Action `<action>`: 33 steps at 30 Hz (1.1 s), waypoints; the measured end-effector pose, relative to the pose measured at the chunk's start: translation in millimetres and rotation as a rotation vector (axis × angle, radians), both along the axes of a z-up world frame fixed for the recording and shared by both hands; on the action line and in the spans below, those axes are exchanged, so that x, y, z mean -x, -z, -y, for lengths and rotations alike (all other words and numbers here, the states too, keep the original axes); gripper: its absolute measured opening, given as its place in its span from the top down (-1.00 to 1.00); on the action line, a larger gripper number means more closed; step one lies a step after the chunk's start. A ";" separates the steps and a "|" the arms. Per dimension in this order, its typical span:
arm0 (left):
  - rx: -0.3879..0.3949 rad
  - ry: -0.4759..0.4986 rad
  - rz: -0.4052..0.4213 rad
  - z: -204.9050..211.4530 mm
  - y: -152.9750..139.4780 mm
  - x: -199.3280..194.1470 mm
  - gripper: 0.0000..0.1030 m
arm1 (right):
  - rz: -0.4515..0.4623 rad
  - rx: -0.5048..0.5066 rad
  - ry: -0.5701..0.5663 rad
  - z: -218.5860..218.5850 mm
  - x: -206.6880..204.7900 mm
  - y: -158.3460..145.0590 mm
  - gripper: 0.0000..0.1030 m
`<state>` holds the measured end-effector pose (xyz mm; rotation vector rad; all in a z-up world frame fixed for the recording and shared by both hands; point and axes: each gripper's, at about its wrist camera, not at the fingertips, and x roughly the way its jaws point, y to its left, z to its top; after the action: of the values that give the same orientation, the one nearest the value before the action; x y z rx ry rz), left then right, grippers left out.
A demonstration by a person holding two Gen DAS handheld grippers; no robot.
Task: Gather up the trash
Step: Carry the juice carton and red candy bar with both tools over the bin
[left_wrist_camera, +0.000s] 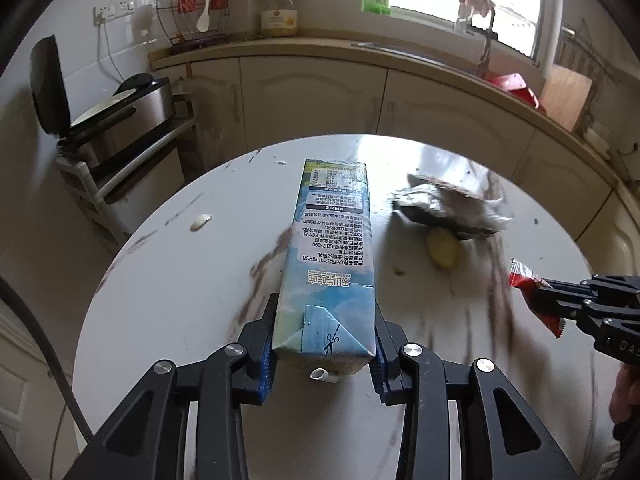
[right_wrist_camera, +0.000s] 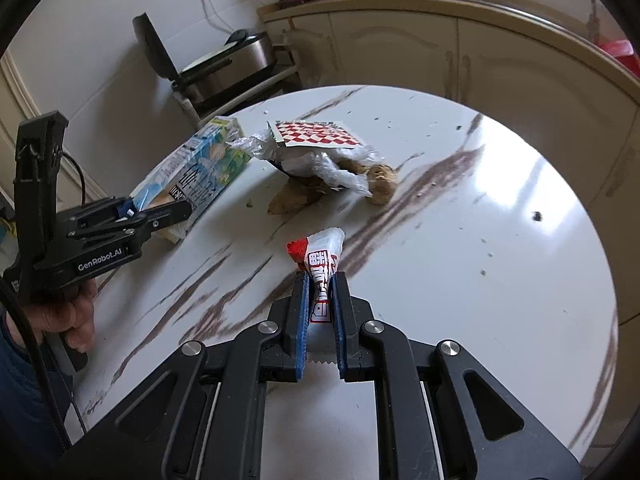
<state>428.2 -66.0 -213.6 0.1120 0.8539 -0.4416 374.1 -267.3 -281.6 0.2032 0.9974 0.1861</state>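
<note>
The left gripper [left_wrist_camera: 325, 332] sits nearest the lens, its blue pads pressed on both sides of the near end of the milk carton [left_wrist_camera: 330, 248], so it is clenched on the carton; no earlier view is there to show more. The carton lies flat and lengthwise on the round marble-look table [left_wrist_camera: 160, 280], the biggest thing here and the landmark for the rest. Lying flat, its narrow end fits between the jaws, which I judge is why it is taken from that end. Its side carries small Chinese print and a scissors mark at the folded corner; most of it is too fine to read. Right of the carton, toward the table's middle, a crumpled foil wrapper [right_wrist_camera: 320, 160] with a red-and-white chequered flap lies over brownish food scraps [right_wrist_camera: 382, 182]. Nearer the table's front edge the right gripper [right_wrist_camera: 322, 300] is pinched tight on a small red-and-white snack packet [right_wrist_camera: 322, 264], lifted clear, its Chinese lettering only partly legible. The left tool's body reads "GenRobot.AI".
</note>
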 end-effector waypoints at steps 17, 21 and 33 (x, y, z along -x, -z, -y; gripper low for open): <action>0.036 -0.021 0.107 19.1 -56.2 142.1 0.34 | 0.090 -0.047 0.054 33.7 61.2 -39.2 0.79; 0.042 0.016 0.131 38.9 -70.9 169.0 0.34 | 0.119 -0.062 0.088 51.8 78.2 -48.9 0.79; 0.088 0.193 0.151 127.1 -90.5 215.2 0.34 | 0.202 -0.074 0.256 150.0 143.8 -76.1 0.79</action>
<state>213.0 -193.1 -123.1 0.1450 0.6761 -0.6426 230.4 -417.4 -205.5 0.3700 0.7560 0.0094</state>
